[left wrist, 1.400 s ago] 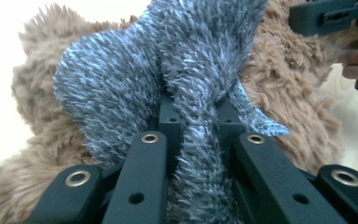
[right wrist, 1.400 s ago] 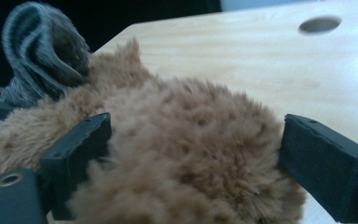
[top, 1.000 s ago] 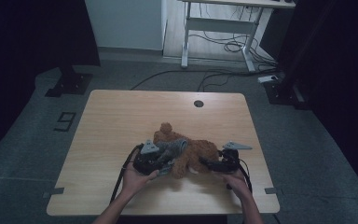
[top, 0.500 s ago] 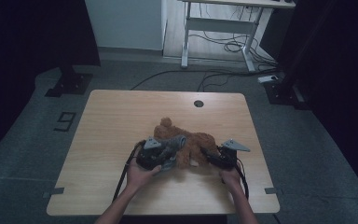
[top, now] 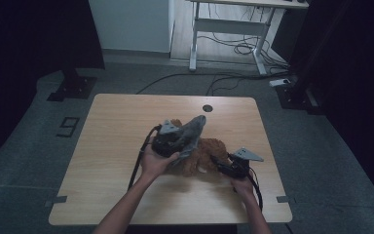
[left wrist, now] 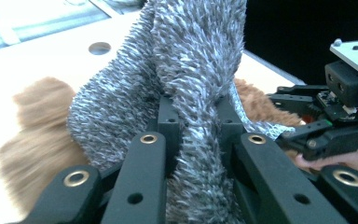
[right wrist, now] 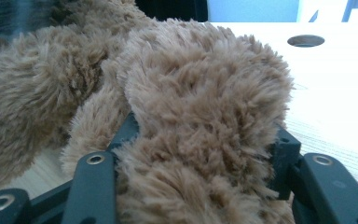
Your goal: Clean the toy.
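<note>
Jaws, left: the left gripper is pressed together on a fold of the grey fuzzy cloth, pinched between the two black jaws.
Jaws, right: the right gripper is clamped on a lobe of the brown plush toy; these jaws have just been closing, with the plush between them.
Place of the things: in the high view the plush toy is seen lying near the middle of the tabletop, and the grey cloth is held raised above it by the left gripper.
High view alone: both forearms are seen entering from the bottom edge, with the right gripper low at the toy's right side; a black cable is seen trailing from each gripper.
Left gripper view alone: the weave of the cloth is shown close up, draped over brown fur, with the other gripper and its grey plate at the right edge.
Right gripper view alone: long brown fur is shown bulging over the jaws.
Surroundings: a round hole is set in the far part of the tabletop; a white desk frame and loose cables stand on the floor beyond.
In the way: the cloth covers part of the toy in the high view.
Hard to make out: which part of the toy is gripped cannot be told; the pads are buried in fur.
</note>
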Motion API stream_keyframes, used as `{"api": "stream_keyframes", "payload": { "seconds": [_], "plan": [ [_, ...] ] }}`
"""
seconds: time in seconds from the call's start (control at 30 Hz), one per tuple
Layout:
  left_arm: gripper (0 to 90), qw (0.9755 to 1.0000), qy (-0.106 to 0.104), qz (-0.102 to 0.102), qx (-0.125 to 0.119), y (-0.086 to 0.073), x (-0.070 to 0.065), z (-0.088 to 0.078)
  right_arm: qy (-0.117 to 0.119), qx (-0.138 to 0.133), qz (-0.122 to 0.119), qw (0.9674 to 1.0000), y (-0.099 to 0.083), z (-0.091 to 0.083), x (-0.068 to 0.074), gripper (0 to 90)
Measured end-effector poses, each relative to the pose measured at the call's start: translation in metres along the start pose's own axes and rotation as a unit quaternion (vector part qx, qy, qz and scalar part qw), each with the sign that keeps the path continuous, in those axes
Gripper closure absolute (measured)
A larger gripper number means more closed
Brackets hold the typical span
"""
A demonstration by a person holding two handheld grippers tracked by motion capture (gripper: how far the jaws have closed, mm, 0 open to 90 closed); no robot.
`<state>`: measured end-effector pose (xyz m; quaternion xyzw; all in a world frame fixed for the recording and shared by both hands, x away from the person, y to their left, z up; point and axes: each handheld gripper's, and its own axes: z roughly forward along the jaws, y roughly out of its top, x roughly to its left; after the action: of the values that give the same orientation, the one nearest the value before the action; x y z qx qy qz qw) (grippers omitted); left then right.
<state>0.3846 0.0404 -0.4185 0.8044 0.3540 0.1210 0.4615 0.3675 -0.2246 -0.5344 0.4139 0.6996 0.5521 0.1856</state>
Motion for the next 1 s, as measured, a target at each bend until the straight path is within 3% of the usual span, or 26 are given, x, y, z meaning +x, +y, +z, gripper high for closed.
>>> {"api": "stream_keyframes", "payload": {
  "seconds": [0.07, 0.13, 0.2, 0.27, 0.5, 0.6, 0.8, 1.0],
  "plan": [
    [77.2, 0.9997, -0.003, 0.005, 0.023, 0.001, -0.009, 0.020, 0.002, -0.001, -0.003, 1.0000, 0.000, -0.001, 0.000, 44.7],
    [77.1, 0.9991, 0.006, 0.014, 0.039, -0.005, -0.015, 0.037, 0.004, -0.001, -0.004, 1.0000, -0.002, -0.002, 0.000, 44.7],
    [77.3, 0.9995, 0.009, 0.004, 0.031, -0.012, -0.013, 0.042, 0.003, -0.001, -0.006, 1.0000, -0.003, -0.002, 0.000, 44.8],
    [77.5, 0.9995, 0.011, 0.000, 0.028, -0.014, -0.007, 0.036, 0.004, -0.004, -0.008, 1.0000, -0.004, -0.003, 0.000, 44.8],
    [77.4, 0.9972, 0.070, -0.005, 0.027, -0.016, 0.024, 0.000, 0.005, -0.003, -0.019, 0.9998, -0.003, -0.003, 0.003, 44.8],
    [77.4, 0.9956, 0.086, -0.023, 0.027, -0.025, 0.042, -0.014, 0.007, 0.000, -0.016, 0.9998, -0.003, -0.004, 0.003, 44.7],
    [76.9, 0.9937, 0.082, -0.070, 0.033, -0.049, 0.069, -0.025, 0.018, 0.005, -0.008, 0.9998, -0.003, -0.005, -0.001, 42.6],
    [77.0, 0.9903, 0.088, -0.101, 0.040, -0.067, 0.089, -0.026, 0.022, 0.003, -0.005, 0.9997, -0.004, -0.006, -0.001, 42.3]
  ]
}}
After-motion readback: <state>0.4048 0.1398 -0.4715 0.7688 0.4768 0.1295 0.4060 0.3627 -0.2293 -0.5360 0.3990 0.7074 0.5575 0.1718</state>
